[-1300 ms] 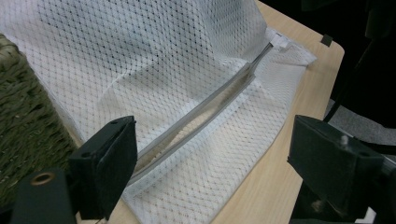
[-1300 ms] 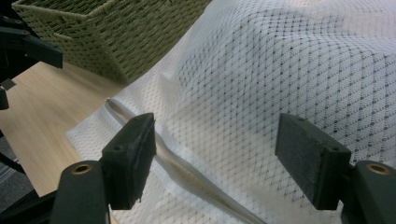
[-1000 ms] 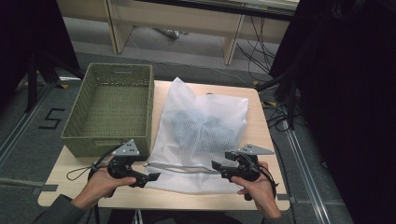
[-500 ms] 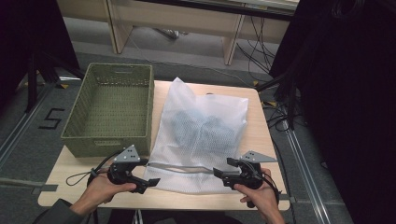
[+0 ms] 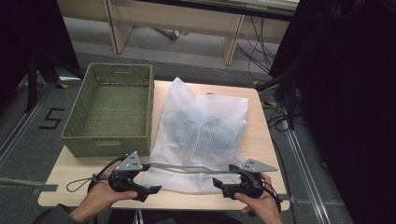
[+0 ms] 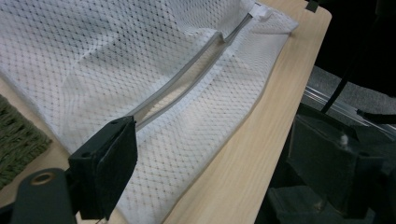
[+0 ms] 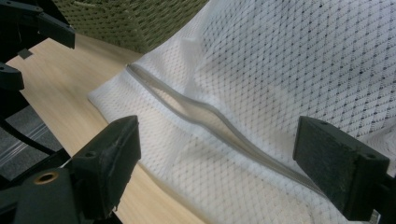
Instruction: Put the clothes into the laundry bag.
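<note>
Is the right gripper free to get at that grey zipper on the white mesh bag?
Probably yes: the right gripper is open, and the zipper lies bare on the mesh bag just ahead, nothing between.

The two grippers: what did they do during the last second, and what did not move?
Both drew back toward the near table edge. The left gripper and right gripper, earlier at the zipper of the mesh bag, now sit open just short of the bag's near hem, holding nothing. The bag, green basket and table stayed put.
</note>
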`<state>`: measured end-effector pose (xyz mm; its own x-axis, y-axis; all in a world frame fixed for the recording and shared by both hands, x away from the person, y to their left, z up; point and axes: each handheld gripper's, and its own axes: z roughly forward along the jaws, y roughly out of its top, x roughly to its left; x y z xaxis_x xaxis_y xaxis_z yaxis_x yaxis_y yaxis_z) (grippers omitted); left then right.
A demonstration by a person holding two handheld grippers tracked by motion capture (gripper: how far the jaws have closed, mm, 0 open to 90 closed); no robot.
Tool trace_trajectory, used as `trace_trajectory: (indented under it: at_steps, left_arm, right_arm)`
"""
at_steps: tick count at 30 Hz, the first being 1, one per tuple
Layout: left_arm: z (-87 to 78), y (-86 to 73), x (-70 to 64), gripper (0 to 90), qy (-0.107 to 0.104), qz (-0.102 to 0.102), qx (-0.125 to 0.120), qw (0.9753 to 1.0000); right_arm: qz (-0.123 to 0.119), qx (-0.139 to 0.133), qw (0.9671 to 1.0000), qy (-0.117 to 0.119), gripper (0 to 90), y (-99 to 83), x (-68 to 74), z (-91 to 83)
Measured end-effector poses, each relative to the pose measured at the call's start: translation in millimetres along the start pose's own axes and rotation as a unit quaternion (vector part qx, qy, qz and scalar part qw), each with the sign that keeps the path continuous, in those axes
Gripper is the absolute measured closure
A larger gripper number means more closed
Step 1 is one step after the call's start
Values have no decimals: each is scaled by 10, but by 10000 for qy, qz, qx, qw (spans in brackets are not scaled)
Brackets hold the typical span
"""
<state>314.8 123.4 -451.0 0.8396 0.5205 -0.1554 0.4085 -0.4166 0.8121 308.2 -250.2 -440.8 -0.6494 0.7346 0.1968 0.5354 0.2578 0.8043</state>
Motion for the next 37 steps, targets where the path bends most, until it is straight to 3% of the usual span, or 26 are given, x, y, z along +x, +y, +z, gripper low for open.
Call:
trace_trajectory:
  at_steps: [2,6,7,9,10,11,12,13,14,15,17,18,20,22,23,24,28,31,37]
  left_arm:
    - [12,-3,-45,148,-44,-81,21,10000]
    - [41,3,-130,148,-91,58,78,9999]
    - [48,6,-158,148,-84,114,90,9999]
    - [64,1,-193,150,-100,97,96,9999]
    - [64,1,-200,150,-85,140,101,9998]
    - [67,-3,-214,150,-87,99,117,9998]
    - [67,-1,-209,150,-98,198,129,9997]
    - [67,-1,-212,150,-97,251,144,9995]
    - [67,-1,-212,150,-97,251,144,9995]
    - [68,-8,-232,150,-86,107,153,9998]
    - [61,-4,-232,150,-64,253,175,9995]
    - [66,-11,-252,150,-100,153,172,9997]
    - [77,-21,-268,150,-92,185,197,9996]
    - [87,-34,-285,150,-101,194,228,9995]
    - [85,-37,-294,150,-91,189,245,9995]
    - [80,-33,-292,150,-95,333,269,9990]
    - [95,-39,-323,150,-94,234,311,9992]
    - [93,-33,-296,150,-69,357,351,9987]
    - [93,-36,-299,150,-60,196,310,9993]
  right_arm:
    - [66,52,10000,26,161,-6,17,-6]
    - [92,179,9998,72,173,-55,72,-28]
    - [-123,186,9997,54,173,-61,50,-25]
    - [46,264,9996,63,174,-98,111,-34]
    - [-79,252,9996,88,174,-106,104,-34]
    - [-54,262,9996,116,174,-118,129,-35]
    - [-36,369,9993,106,174,-127,157,-55]
    - [-296,334,9990,75,171,-147,154,-52]
    - [-296,334,9990,75,171,-147,154,-52]
    - [-236,347,9991,79,169,-159,172,-54]
    - [-290,313,9991,77,168,-188,178,-53]
    - [-219,446,9987,87,168,-192,190,-74]
    - [-389,373,9985,81,167,-209,170,-70]
    - [-238,425,9988,77,167,-236,198,-90]
    - [-291,401,9988,38,167,-245,199,-92]
    - [-291,401,9988,38,167,-245,199,-92]
    - [-326,463,9984,67,166,-268,208,-97]
    - [-391,561,9977,42,166,-270,206,-90]
    - [-470,569,9973,11,166,-267,181,-92]
